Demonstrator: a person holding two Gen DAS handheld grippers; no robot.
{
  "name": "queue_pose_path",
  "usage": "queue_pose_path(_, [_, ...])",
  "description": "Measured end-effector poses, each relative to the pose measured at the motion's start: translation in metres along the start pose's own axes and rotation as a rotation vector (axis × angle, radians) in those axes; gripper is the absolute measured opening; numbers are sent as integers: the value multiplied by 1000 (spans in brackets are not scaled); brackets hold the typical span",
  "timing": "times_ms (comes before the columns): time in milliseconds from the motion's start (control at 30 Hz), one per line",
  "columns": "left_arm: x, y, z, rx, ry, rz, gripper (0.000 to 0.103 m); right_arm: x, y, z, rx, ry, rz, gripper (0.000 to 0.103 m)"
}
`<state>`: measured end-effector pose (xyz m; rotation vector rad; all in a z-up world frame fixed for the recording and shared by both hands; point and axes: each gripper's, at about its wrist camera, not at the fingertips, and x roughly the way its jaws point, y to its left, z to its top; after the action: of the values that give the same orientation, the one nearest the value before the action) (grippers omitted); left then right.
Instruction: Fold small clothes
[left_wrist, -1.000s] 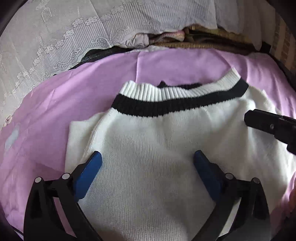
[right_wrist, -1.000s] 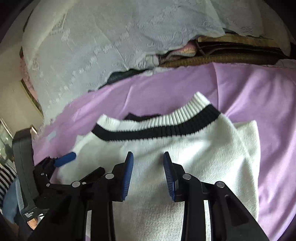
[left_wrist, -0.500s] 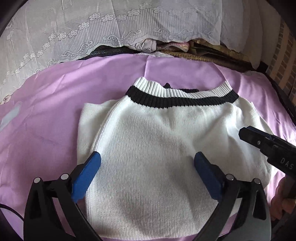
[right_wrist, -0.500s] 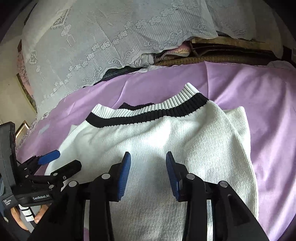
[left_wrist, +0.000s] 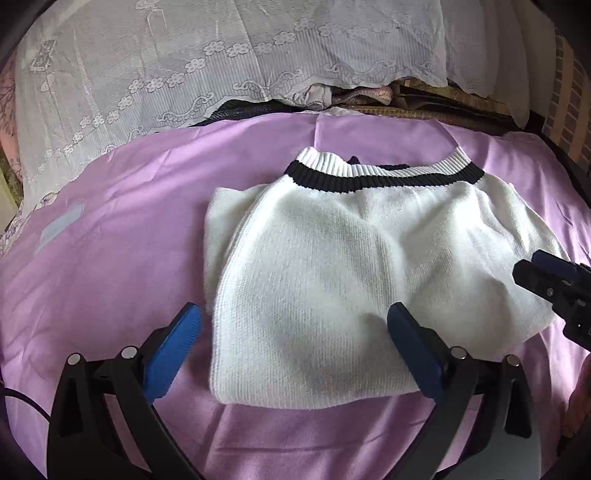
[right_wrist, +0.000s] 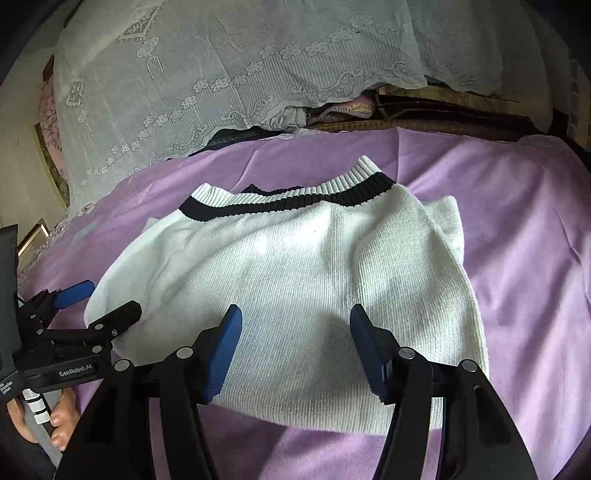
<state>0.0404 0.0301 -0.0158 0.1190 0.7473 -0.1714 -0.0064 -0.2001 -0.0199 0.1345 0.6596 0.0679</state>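
Lying folded on a purple sheet (left_wrist: 122, 236), a white knit sweater (left_wrist: 332, 280) with a black-and-white ribbed band (left_wrist: 380, 175) at its far edge sits in the middle of the surface, one sleeve tucked under and showing along its left side. Both handheld grippers hover at its near edge with nothing in their grasp: the left gripper (left_wrist: 295, 332) has its blue pads (left_wrist: 173, 347) spread wide, one over the bare sheet just left of the sweater and the other above the knit, while the right gripper (right_wrist: 295, 339) is likewise released, its pads (right_wrist: 223, 350) parted above the garment's near hem. In the right wrist view the left gripper appears low at the left, beside the sweater's corner, with a hand (right_wrist: 55, 417) wrapped round its handle. Behind the sheet a white lace cloth (left_wrist: 229, 59) with flower trim drapes over stacked things, and a bundle of pinkish patterned fabric (left_wrist: 365, 96) and dark, woven-looking items show under its lower edge; what holds them cannot be told. A brick wall (left_wrist: 570, 114) shows at the far right.
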Motion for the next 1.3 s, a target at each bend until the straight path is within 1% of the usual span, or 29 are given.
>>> queue_pose_path(133, [-3,9,-4,-38,14,2,98,-4,-4,-6,-1,22,-21,62])
queue_pose_path(200, [-2,11,-6,-38,26,10,98,1,-6,-11,2,70,-16,68])
queue_pose_path(233, [-1,11,-8,-34,39,13,98,4,-5,-14,-2,91,-9,73])
queue_pose_path(300, [5,11,-11,-29,76,17,99,2,-3,-17,-10,98,-6,76])
queue_pose_path(367, [12,16,-13,-53,116,-9,99,-1,-3,-21,-14,101,-1,79])
queue_pose_path(467, [15,29,-17,-115,146,-63,99,-6,-4,-26,-7,101,10,80])
queue_pose_path(533, [10,33,-20,-135,135,-66,99,-11,-5,-29,-5,98,10,81])
queue_pose_path(567, [5,33,-21,-138,117,-57,99,-15,-5,-30,-1,88,6,80])
queue_pose_path(600, [-2,33,-23,-135,96,-46,99,-21,-5,-31,5,65,2,80])
queue_pose_path(667, [-13,28,-23,-117,57,-34,99,-37,-4,-29,18,-16,-2,80])
queue_pose_path(700, [-18,25,-21,-106,37,-36,99,-43,-3,-26,24,-56,15,79])
queue_pose_path(733, [-21,22,-18,-99,23,-41,99,-47,-2,-21,29,-87,30,76])
queue_pose_path(767, [-21,18,-12,-98,16,-45,99,-48,1,-15,29,-108,38,70])
queue_pose_path(800, [-21,14,-5,-98,16,-51,99,-47,4,-8,25,-122,37,66])
queue_pose_path(867, [-17,5,8,-97,17,-50,99,-38,9,6,21,-117,50,55])
queue_pose_path(933, [-12,-3,21,-96,10,-26,99,-26,14,20,32,-111,65,52])
queue_pose_path(1000, [-4,-8,31,-107,9,-6,99,-10,19,32,35,-94,66,51])
queue_pose_path(1067, [10,-11,38,-129,34,-11,99,13,22,40,38,-64,58,51])
queue_pose_path(1100, [17,-13,38,-136,48,-12,99,25,22,43,39,-45,46,51])
queue_pose_path(1133, [24,-15,37,-132,62,-4,99,39,21,43,36,-12,15,51])
queue_pose_path(1167, [33,-18,34,-111,76,18,99,55,17,42,35,38,-37,51])
queue_pose_path(1200, [39,-22,30,-78,74,45,99,66,11,38,49,65,-32,50])
queue_pose_path(1233, [40,-27,27,-45,56,66,99,66,4,38,80,58,1,50])
queue_pose_path(1300, [36,-32,27,-23,38,82,99,62,0,38,88,61,4,45])
